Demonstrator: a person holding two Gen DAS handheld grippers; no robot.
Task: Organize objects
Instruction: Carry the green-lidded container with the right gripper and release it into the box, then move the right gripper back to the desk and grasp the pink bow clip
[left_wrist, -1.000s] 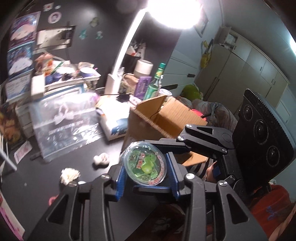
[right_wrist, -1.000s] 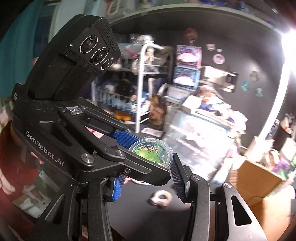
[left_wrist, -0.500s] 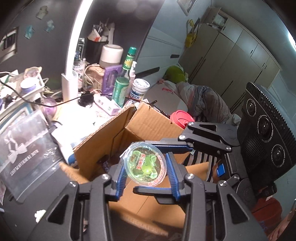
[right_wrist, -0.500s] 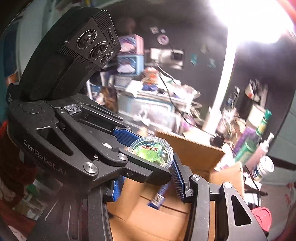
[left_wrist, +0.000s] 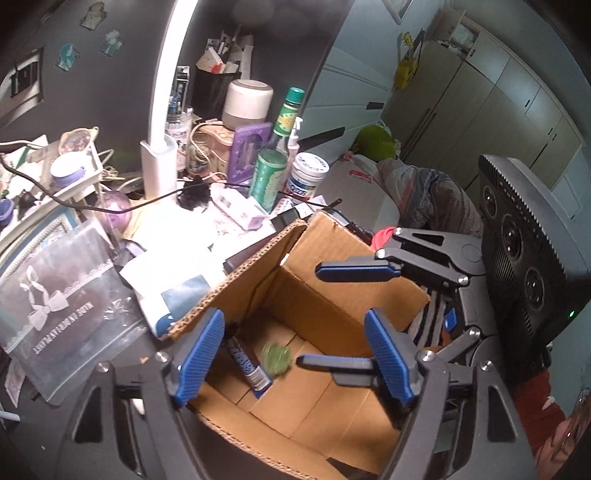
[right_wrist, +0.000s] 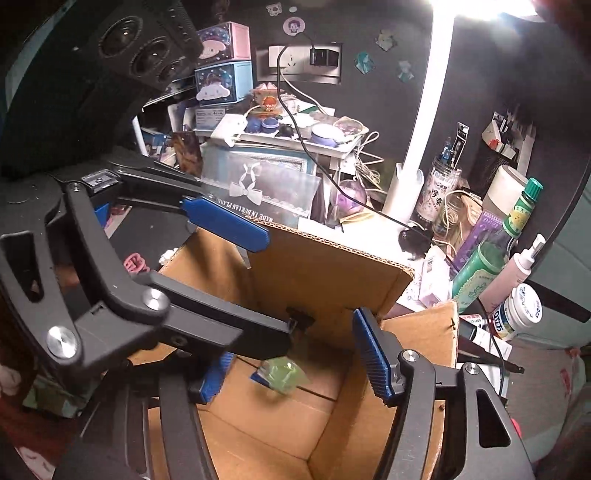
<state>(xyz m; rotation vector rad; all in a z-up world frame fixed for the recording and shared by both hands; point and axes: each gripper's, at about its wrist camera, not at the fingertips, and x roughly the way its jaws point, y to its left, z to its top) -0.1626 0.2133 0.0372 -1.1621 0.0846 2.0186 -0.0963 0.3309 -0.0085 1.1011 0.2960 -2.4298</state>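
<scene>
A small green jelly cup (left_wrist: 276, 356) shows as a blur inside the open cardboard box (left_wrist: 236, 280), loose from both grippers, beside a blue tube (left_wrist: 247, 363). My left gripper (left_wrist: 293, 332) hangs over the box, its blue pads wide apart and still opening, nothing pressed between them. My right gripper (left_wrist: 343, 317) reaches in from the right, its jaws also opening. In the right wrist view the cup (right_wrist: 282, 374) is low in the box (right_wrist: 325, 273), below the right gripper (right_wrist: 295, 354). The left gripper's fingers (right_wrist: 225, 221) cross that view from the left.
Behind the box, the desk is crowded: a white lamp post (left_wrist: 159, 158), a green bottle (left_wrist: 286, 122), a green can (left_wrist: 266, 177), a white jar (left_wrist: 306, 173) and a clear plastic pouch (left_wrist: 62, 302). A black cable (right_wrist: 310, 155) runs across the desk.
Both grippers swung from the dark desk to above the box, holding the jelly cup between them. Now both have opened and the cup has dropped into the box.
</scene>
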